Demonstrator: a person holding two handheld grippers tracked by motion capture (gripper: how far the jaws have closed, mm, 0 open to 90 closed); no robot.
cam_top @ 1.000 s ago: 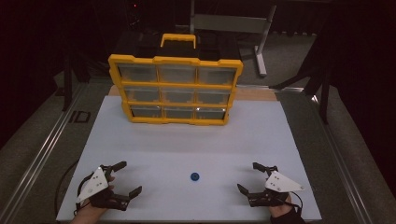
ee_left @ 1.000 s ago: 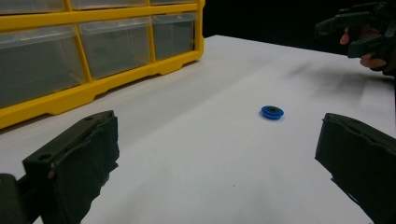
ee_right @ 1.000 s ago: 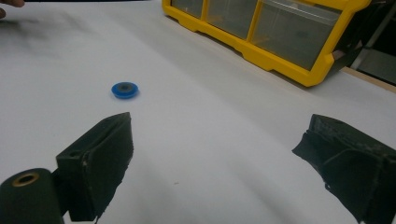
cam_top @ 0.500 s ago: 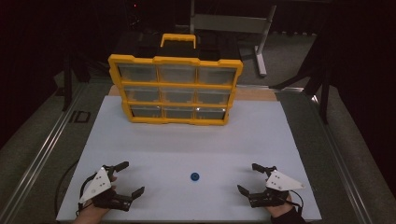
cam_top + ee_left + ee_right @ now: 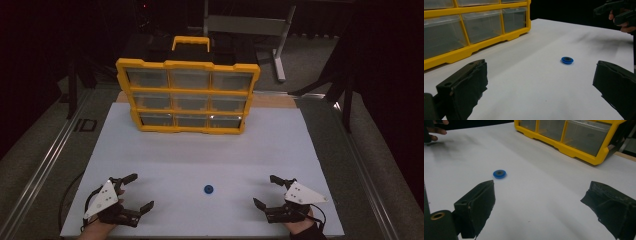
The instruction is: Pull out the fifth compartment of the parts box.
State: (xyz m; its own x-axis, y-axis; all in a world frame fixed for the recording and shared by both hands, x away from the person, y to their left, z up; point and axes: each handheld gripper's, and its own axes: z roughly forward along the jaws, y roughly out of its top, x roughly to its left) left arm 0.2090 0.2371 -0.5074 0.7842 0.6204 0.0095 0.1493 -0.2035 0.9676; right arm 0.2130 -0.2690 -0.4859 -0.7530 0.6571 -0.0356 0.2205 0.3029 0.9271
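Work not begun: blue washer [image 5: 208, 189] lies untouched between left gripper [image 5: 136, 192] and right gripper [image 5: 267, 192], both jaws released, yellow drawer organizer [image 5: 188, 95] shut beyond.

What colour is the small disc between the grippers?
Blue with a dark centre; the disc shows best in the left gripper view.

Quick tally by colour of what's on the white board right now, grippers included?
Blue: 1, the disc
Yellow: 1, the drawer cabinet
Black: 2, the left gripper and the right gripper, both open and holding nothing
Total: 4
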